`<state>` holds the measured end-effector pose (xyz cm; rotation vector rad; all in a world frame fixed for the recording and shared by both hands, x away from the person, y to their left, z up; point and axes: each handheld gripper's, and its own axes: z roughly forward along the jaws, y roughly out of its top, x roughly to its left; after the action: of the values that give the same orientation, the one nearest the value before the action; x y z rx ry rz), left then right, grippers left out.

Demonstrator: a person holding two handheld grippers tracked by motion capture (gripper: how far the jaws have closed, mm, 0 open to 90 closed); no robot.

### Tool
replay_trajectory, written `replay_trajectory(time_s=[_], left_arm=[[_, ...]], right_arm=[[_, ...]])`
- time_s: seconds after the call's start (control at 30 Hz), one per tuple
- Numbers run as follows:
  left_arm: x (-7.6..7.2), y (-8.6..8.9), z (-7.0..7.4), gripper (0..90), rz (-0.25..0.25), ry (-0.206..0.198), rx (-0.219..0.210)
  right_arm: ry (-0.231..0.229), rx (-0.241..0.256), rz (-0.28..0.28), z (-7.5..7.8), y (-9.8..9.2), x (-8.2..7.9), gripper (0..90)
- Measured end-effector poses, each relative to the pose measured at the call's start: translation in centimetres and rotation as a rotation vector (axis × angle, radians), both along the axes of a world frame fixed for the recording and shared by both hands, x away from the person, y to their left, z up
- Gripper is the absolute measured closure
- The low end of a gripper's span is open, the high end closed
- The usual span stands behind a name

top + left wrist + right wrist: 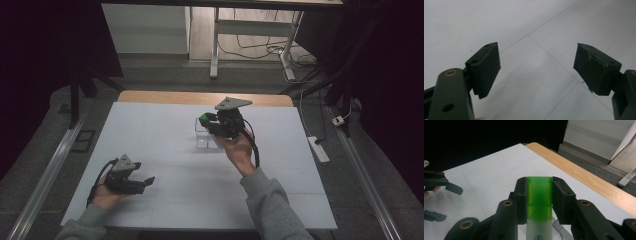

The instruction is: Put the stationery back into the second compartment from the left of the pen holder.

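Two grippers on one white table (165,190), near to far. Left gripper (145,182) sits low at the near-left, jaws spread wide with nothing between them; in the left gripper view bare white tabletop (536,75) shows through the gap, so it looks parked, out of the way, probably waiting to help. Right gripper (206,121) is raised farther in, past mid-table, palm turned up under it, jaws closed tight on a green-capped tube (539,195); the pads bear on the green cap's two sides, tube lying along the jaws. That grip on the cap likely keeps the white body free to go into or come out of the clear container (206,138) right beneath the gripper, which I judge is the step in hand. Hard to tell: whether the tube's lower end is inside that container, touching it, or above it, since gripper and hand cover the spot. Tube body is cut off at the bottom of the right gripper view, only a small printed mark showing, unreadable. Container is transparent, its edges faint, contents unclear. Far edge shows a bare wooden strip (200,97).
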<state>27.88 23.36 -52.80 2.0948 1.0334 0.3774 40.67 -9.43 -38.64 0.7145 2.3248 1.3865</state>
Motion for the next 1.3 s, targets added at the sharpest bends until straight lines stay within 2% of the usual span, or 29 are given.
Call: replay_trajectory(time_s=[0.2,0.53,0.83,1.1,1.3], left_arm=[[0.0,0.0,0.0,21.0,-0.001,0.001,0.000],[0.0,0.1,0.0,21.0,0.000,0.000,0.002],[0.1,0.1,0.0,21.0,0.002,-0.001,-0.002],[0.0,0.1,0.1,21.0,0.001,-0.002,-0.002],[0.0,0.0,0.1,21.0,0.000,-0.004,-0.001]], right_arm=[[-0.004,-0.005,-0.013,0.4,0.1,0.6,67.0],[-0.015,0.018,-0.028,0.7,0.4,2.0,67.0],[-0.002,0.044,-0.051,-0.2,0.7,3.8,66.9],[-0.025,0.069,-0.075,0.2,0.7,4.9,66.9],[-0.021,0.093,-0.082,-0.3,0.7,5.9,66.9]])
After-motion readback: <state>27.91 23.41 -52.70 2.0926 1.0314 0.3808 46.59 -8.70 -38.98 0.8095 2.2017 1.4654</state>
